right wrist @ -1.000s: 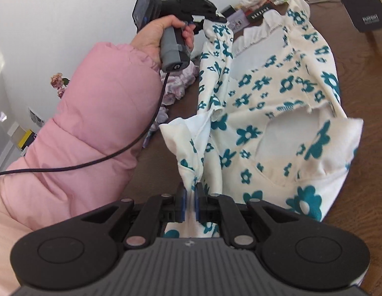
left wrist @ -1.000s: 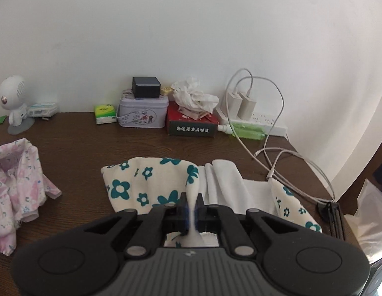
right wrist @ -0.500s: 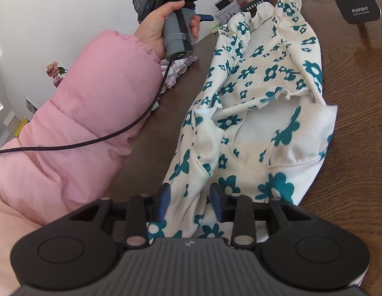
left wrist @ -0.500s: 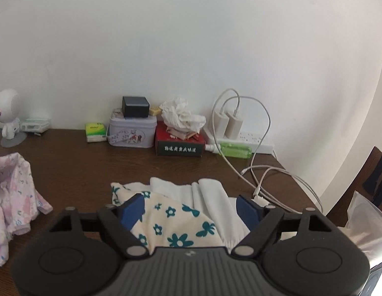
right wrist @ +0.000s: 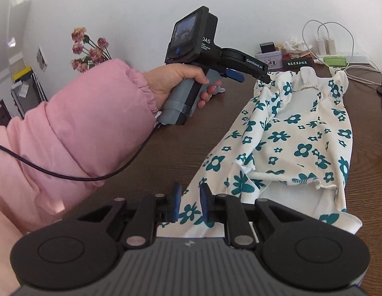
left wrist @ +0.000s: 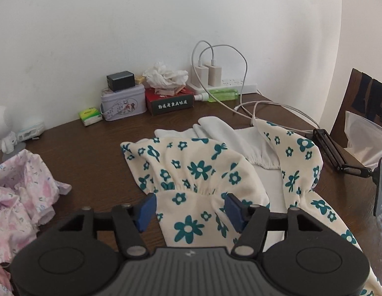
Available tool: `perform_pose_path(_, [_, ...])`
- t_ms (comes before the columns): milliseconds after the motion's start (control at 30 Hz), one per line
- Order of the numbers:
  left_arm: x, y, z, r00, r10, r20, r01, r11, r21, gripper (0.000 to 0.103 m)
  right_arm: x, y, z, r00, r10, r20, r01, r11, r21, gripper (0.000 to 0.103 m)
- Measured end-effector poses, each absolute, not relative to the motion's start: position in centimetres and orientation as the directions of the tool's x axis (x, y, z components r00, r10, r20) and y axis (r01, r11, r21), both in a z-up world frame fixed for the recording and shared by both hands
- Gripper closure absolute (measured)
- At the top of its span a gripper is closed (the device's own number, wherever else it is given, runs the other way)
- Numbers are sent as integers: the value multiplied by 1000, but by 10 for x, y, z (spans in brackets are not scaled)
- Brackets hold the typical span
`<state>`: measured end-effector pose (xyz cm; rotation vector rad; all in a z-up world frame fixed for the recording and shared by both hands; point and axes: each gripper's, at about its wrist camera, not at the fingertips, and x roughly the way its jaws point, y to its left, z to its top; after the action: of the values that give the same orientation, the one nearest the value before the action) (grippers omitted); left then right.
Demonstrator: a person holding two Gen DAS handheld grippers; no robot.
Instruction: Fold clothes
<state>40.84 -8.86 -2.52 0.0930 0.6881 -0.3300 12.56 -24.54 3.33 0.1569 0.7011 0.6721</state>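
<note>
Left hand-held gripper (left wrist: 189, 208) spread wide over floral dress (left wrist: 200, 172) (flat on table (left wrist: 92, 143)); nothing gripped.

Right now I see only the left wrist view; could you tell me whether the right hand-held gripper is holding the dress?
Observer: No. The right hand-held gripper is open, with its fingers either side of the dress edge.
Operator: Thank you. Does the hem lie flat?
Observer: No, the hem is rumpled, with the white inner side showing below it.
Operator: Where is my left hand-held gripper?
Observer: The left hand-held gripper is at the dress's top corner; contact unclear.
</note>
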Motion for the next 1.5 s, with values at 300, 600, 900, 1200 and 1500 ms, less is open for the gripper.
perform_pose_path(300, [413,-104,-62,693,-265,-670,366,930,10,48,129,-267,4,510,606,-610,-454,792,407,86])
perform_pose_path(600, [426,-115,-64,734,-222,-642,328,943,50,36,131,-271,7,477,646,-596,-478,760,441,84])
perform_pose_path(900, [382,-91,-5,774,-238,-587,390,909,145,24,154,-255,49,546,626,-557,-576,763,292,65])
perform_pose_path(1200, [299,-75,-8,641,-358,-679,602,783,157,31,200,-201,36,571,471,-672,-624,781,17,74])
perform_pose_path(1500, [306,-89,-53,527,-362,-769,655,750,96,35,192,-192,17,560,407,-721,-612,790,-30,73])
